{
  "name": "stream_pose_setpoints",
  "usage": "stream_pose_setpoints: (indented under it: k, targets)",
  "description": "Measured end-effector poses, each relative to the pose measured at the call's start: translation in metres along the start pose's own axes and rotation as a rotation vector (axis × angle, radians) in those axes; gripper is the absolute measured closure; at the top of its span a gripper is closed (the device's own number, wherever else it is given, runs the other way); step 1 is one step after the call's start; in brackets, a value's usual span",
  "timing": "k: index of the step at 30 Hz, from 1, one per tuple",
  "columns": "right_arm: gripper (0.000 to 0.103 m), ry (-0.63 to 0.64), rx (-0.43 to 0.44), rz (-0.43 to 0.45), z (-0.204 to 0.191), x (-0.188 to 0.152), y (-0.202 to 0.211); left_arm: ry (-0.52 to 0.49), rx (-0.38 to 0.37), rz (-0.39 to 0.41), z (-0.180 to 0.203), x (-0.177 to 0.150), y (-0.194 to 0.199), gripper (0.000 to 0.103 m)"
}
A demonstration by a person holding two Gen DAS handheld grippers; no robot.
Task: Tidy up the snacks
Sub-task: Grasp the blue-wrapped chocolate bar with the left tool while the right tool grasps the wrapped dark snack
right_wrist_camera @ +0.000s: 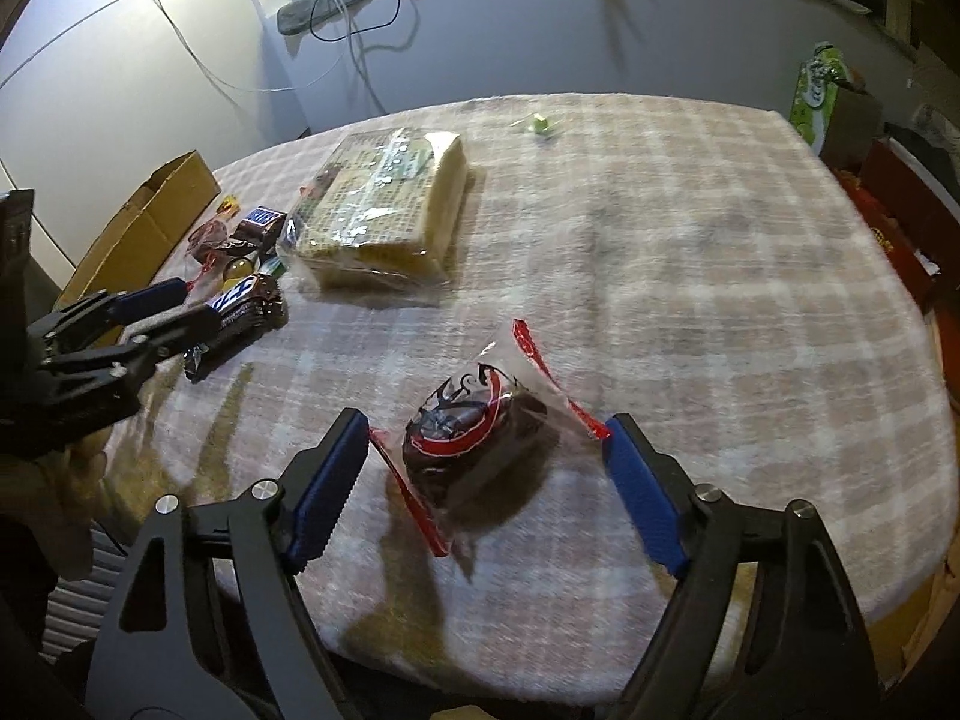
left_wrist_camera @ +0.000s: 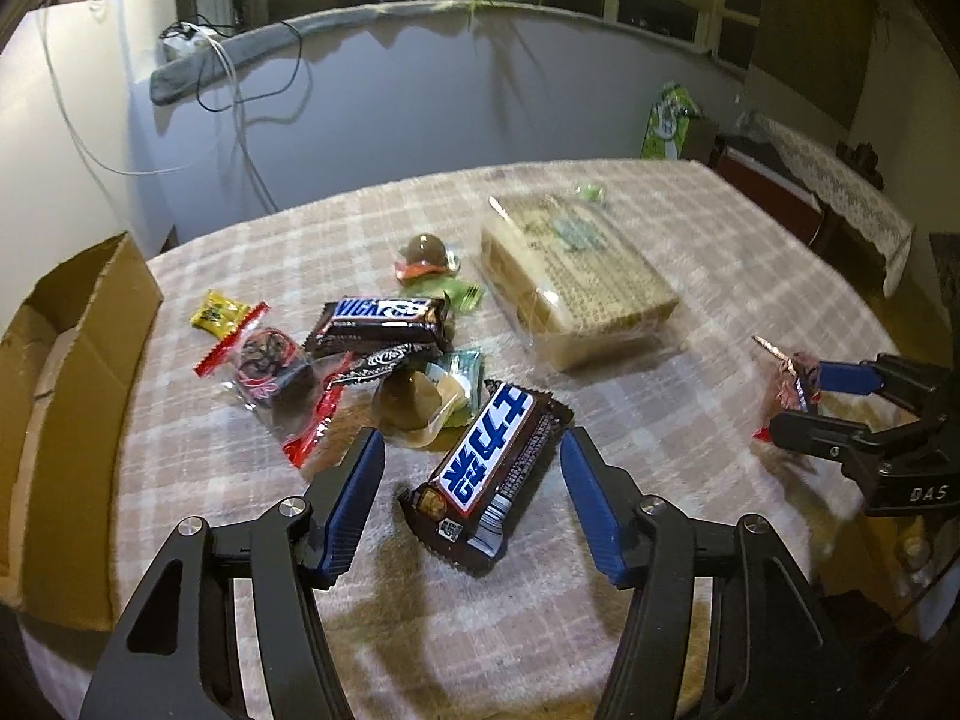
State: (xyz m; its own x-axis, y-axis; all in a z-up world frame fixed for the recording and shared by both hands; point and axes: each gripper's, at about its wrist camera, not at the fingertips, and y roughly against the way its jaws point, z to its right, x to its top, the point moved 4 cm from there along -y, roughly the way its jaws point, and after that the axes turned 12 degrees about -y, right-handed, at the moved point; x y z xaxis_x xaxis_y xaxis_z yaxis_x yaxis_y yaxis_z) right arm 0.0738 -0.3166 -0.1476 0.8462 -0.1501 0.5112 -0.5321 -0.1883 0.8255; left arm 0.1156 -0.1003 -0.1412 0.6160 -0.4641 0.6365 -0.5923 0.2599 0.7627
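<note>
A brown Snickers bar [left_wrist_camera: 486, 474] lies slantwise on the checked tablecloth [left_wrist_camera: 690, 420]. My left gripper [left_wrist_camera: 473, 438] straddles it, one blue pad on each side, with a gap to the wrapper on both. A dark round cake in a clear, red-edged wrapper [right_wrist_camera: 474, 444] lies between the pads of my right gripper [right_wrist_camera: 487, 421]. The wrapper's red corners reach close to both pads, but the cake is not squeezed. Each gripper shows in the other's view: the right gripper [left_wrist_camera: 798, 399] and the left gripper [right_wrist_camera: 197, 300].
An open cardboard box [left_wrist_camera: 78, 348] stands at the table's left edge. Beside it lies a pile: a second Snickers [left_wrist_camera: 378, 321], a yellow candy [left_wrist_camera: 216, 312], another red-edged cake [left_wrist_camera: 270, 366], a jelly cup [left_wrist_camera: 414, 402]. A wafer pack [left_wrist_camera: 576, 276] lies mid-table, a green candy [right_wrist_camera: 540, 123] beyond.
</note>
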Motion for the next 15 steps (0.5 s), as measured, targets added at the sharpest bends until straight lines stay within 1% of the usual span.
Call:
stream_pose_setpoints:
  k: [3,5,6,8,9,11,13,15]
  targets:
    - [0.02,0.01,0.005,-0.005,-0.004,0.001,-0.004,-0.011,0.004,-0.01,-0.001,0.0,-0.006,0.043]
    - [0.024,0.014,0.009,-0.011,-0.006,0.002,-0.008,-0.01,-0.005,-0.017,-0.001,0.001,-0.01,0.044]
    - [0.025,0.017,0.008,-0.009,-0.008,0.002,-0.009,-0.012,-0.012,-0.022,0.0,0.001,-0.013,0.048]
    - [0.029,0.025,0.008,-0.008,-0.009,0.003,-0.01,-0.012,-0.029,-0.028,0.002,0.001,-0.016,0.052]
    - [0.032,0.029,0.009,-0.009,-0.011,0.003,-0.011,-0.012,-0.036,-0.031,0.003,0.0,-0.017,0.058]
    - [0.037,0.035,0.012,-0.012,-0.013,0.005,-0.012,-0.013,-0.043,-0.034,0.005,-0.001,-0.019,0.06]
    - [0.04,0.046,0.008,-0.009,-0.016,0.006,-0.014,-0.007,-0.048,-0.036,0.005,-0.002,-0.021,0.07]
    - [0.043,0.054,0.002,-0.003,-0.017,0.007,-0.016,0.004,-0.05,-0.034,0.004,-0.003,-0.02,0.076]
